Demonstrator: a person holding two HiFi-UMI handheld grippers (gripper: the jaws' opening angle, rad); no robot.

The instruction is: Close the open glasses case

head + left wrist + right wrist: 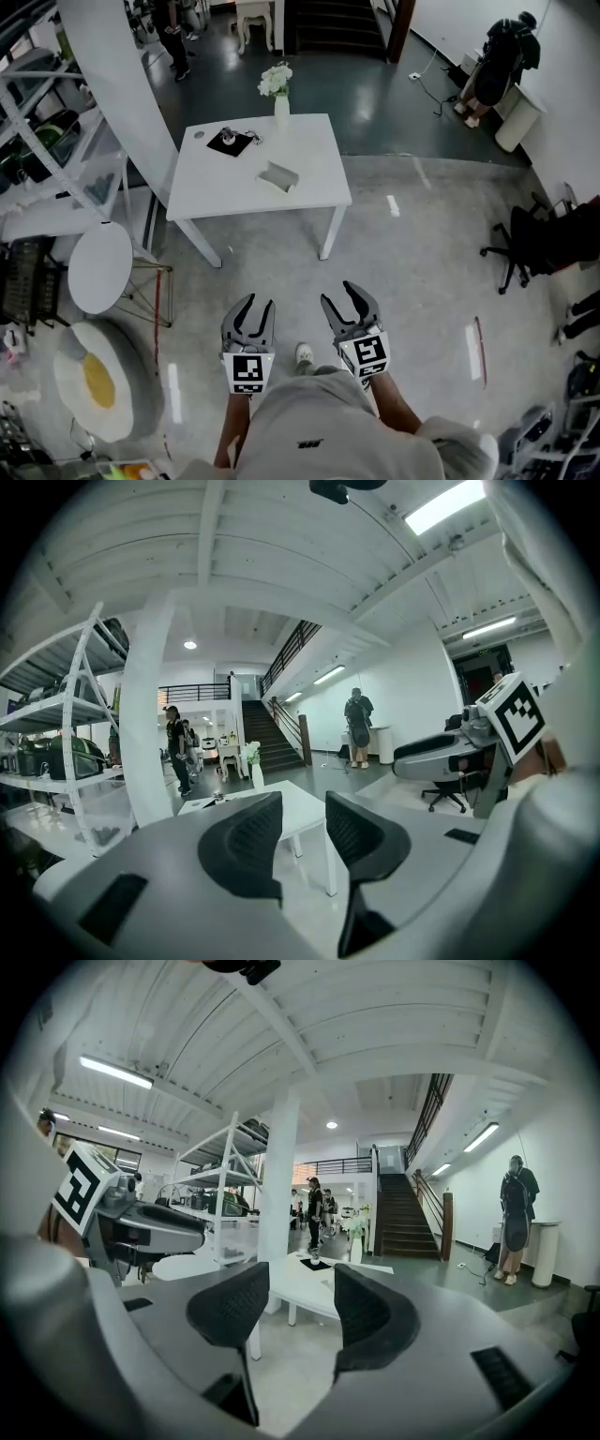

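Approach stage, by my read: the case lies open on the white worktop, right of centre towards the near edge, well apart from both grippers. Left gripper has its fingers spread with nothing between them. Right gripper matches, fingers wide and empty. Both point level at the worktop. The case's long axis runs across the worktop, slanting slightly down to the right in the head view. Which way its lid faces is too small to tell. Next call: get to the worktop edge, find the lid and steady the base.
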